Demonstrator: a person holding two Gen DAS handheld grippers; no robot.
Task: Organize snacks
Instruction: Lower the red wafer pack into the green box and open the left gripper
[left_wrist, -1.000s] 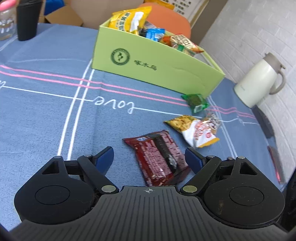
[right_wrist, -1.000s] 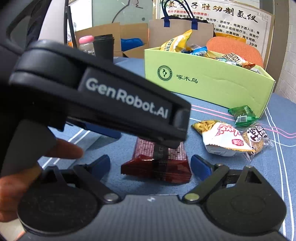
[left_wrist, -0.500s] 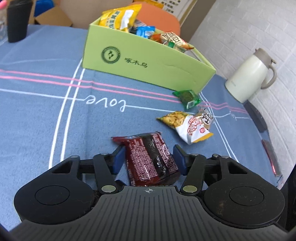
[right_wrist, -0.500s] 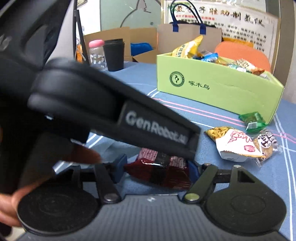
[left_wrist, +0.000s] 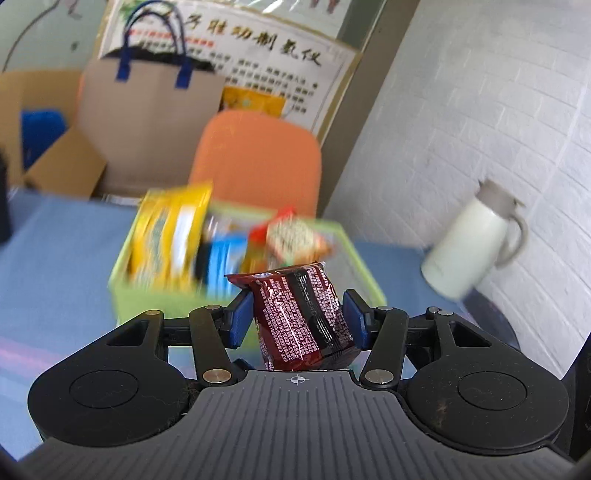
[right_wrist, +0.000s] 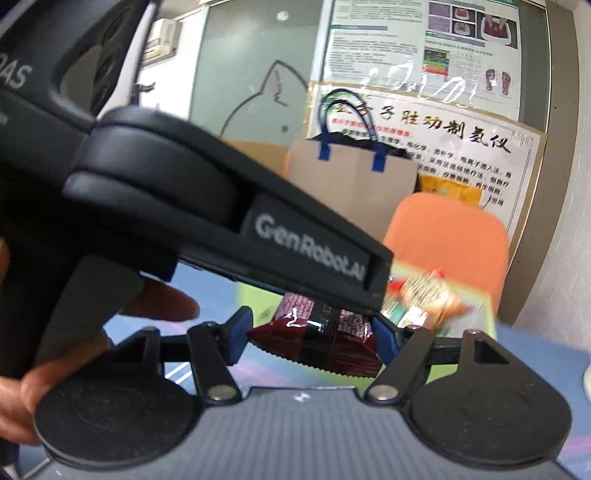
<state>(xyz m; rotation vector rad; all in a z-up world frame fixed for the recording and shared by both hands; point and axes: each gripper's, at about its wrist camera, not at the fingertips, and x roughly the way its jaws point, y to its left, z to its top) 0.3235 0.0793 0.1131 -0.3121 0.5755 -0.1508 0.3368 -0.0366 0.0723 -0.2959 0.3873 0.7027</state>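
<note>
- One dark red snack packet (left_wrist: 301, 317) is lifted off the blue surface (left_wrist: 55, 258), in front of one green box (left_wrist: 364, 275) of snacks.
- Left gripper (left_wrist: 299, 319): both blue pads press the packet's sides, jaws partly closed around it.
- Right gripper (right_wrist: 312, 334): it also clamps the same packet, at half width.
- One white jug (left_wrist: 469, 247) stands at the surface's right edge.

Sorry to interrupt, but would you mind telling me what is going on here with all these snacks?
A person is tidying snacks with two handheld grippers. Both the left gripper and the right gripper are closed on one dark red snack packet, held above the blue tablecloth in front of the green box, which already holds several snacks. The images are blurred. A white jug stands to the right.
</note>
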